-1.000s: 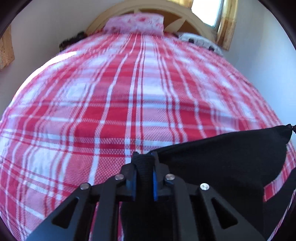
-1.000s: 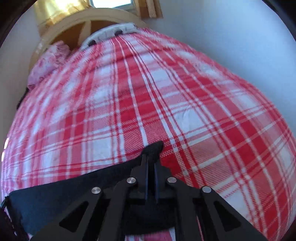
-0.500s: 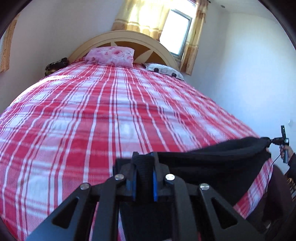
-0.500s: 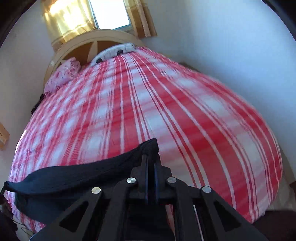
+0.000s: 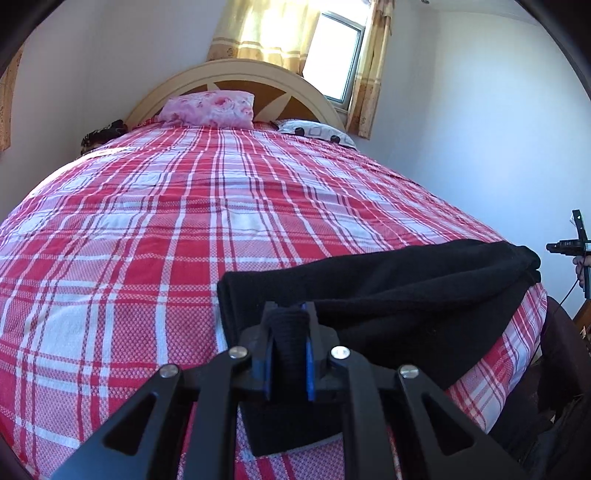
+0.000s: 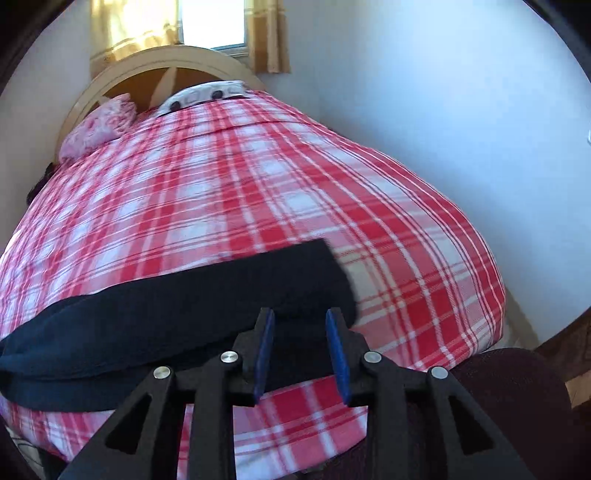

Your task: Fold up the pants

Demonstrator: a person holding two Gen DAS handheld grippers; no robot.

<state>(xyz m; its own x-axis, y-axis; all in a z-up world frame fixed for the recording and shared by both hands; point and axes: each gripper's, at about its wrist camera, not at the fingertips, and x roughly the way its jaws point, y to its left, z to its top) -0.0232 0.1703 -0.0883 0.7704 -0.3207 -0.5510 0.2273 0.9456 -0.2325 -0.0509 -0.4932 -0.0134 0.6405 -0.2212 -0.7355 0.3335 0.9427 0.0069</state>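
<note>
The left claw [image 5: 288,325] is clamped on a bunched fold of the black fabric pants [image 5: 388,295], which lie folded across the near end of the bed's red-and-white plaid cover [image 5: 147,236]. To the right, the right claw [image 6: 300,325] stands wide, its 2 blue-padded fingers [image 6: 265,343] apart over the pants' near edge, gripping nothing.

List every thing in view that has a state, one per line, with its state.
left gripper: shut on the pants, cloth bunched between its pads.
right gripper: open, nothing between its pads.
pants: black, lying across the near edge of the bed.
curtain: drawn partly over the window.
</note>
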